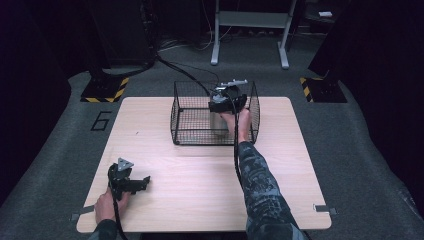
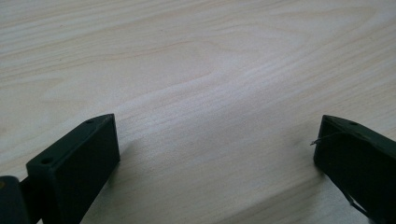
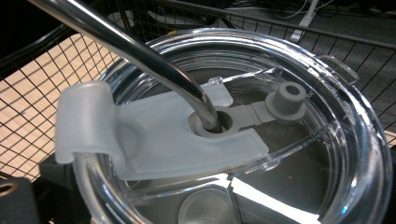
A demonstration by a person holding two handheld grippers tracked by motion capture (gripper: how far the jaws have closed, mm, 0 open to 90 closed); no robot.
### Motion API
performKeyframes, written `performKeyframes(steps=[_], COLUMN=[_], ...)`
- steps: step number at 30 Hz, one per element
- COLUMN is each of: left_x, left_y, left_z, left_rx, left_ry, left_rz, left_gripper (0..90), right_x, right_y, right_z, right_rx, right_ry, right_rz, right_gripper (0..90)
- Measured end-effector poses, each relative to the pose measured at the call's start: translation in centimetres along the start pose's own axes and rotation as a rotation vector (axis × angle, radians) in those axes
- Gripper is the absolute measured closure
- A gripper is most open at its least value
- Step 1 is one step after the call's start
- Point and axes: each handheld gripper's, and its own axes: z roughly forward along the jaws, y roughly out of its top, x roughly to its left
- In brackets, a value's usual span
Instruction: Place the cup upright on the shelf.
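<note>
At about seven o'clock on the pale wood bench (image 1: 200, 170) the left claw (image 1: 145, 181) rests low in the person's hand, its jaws spread wide with only bare wood grain between them, gripping nothing. On the grey carpet at ten o'clock a painted "6" (image 1: 101, 120) can be read, with black-and-yellow hazard striping beyond it. Toward twelve o'clock stands a black wire basket (image 1: 182, 119), and the right claw (image 1: 226, 102) reaches into it over a tumbler (image 1: 218, 121), which stands inside the basket and is mostly hidden from above by the claw's body. In the right gripper view the tumbler's clear lid (image 3: 355, 140) and metal straw (image 3: 140, 53) fill the frame so closely that I cannot tell how the jaws stand. The room behind is dark, with white stand legs dimly visible.
</note>
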Motion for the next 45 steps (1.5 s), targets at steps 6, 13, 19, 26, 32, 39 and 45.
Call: performKeyframes(steps=[6, 13, 19, 26, 32, 39, 45], left_x=[-0.1, -0.1, -0.1, 0.0, -0.1, -0.1, 0.0], left_y=[0.0, -0.1, 0.0, 0.0, -0.1, 0.0, 0.0], left_z=[0.1, 0.1, 0.1, 0.0, 0.1, 0.1, 0.1], left_rx=[-0.013, -0.019, -0.011, 0.0, -0.02, -0.01, -0.008], left_ry=[0.008, 0.01, 0.007, 0.004, 0.011, 0.006, 0.008], left_rz=[-0.008, -0.012, -0.007, 0.005, -0.011, -0.008, 0.002], left_gripper=[0.2, 0.1, 0.2, 0.2, 0.2, 0.1, 0.1], right_x=[0.1, 0.4, 0.6, 0.1, 0.0, 0.2, 0.4], right_y=[-0.5, -1.2, -1.5, -2.8, -3.2, -3.1, -2.9], right_z=[0.6, 1.3, 1.4, 0.9, 0.6, 0.6, 0.5], right_rx=[0.022, 0.045, 0.048, 0.025, 0.016, 0.026, 0.044], right_ry=[0.0, -0.003, -0.015, 0.003, 0.021, 0.013, 0.007], right_rz=[0.013, 0.021, -0.003, -0.014, -0.038, -0.037, -0.028], right_gripper=[3.6, 3.5, 3.5, 3.4, 3.4, 3.3, 3.2])
